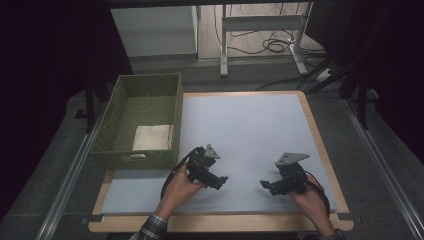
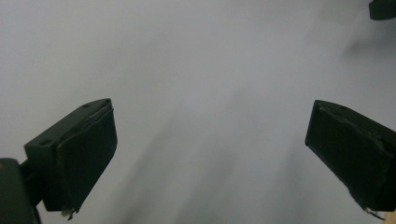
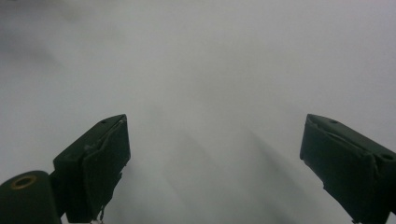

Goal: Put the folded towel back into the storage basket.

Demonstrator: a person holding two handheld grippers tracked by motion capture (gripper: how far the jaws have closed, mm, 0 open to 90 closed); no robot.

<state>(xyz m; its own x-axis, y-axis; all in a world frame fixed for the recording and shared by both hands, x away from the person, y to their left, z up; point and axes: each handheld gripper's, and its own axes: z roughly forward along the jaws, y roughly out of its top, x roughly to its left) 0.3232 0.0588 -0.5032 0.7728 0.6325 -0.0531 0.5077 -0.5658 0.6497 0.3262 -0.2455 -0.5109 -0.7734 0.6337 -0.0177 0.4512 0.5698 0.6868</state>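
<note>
Two hands hold black grippers low over a pale grey mat [image 1: 245, 130]. My left gripper [image 1: 223, 180] sits at the front left of the mat and points right. My right gripper [image 1: 263, 185] sits at the front right and points left, toward the other one. In the left gripper view the left gripper [image 2: 210, 163] has its jaws wide apart with bare mat between them. The right gripper [image 3: 215, 168] in its own view stands just as wide, nothing between its jaws. A tip of the other gripper [image 2: 383, 8] shows at the top right of the left gripper view.
A green woven basket [image 1: 117, 107] stands at the mat's left edge with a folded cream cloth [image 1: 152, 137] inside it. The mat lies on a wooden tabletop [image 1: 320, 145]. Beyond the table are a white desk frame [image 1: 260, 25] and floor cables [image 1: 275, 45].
</note>
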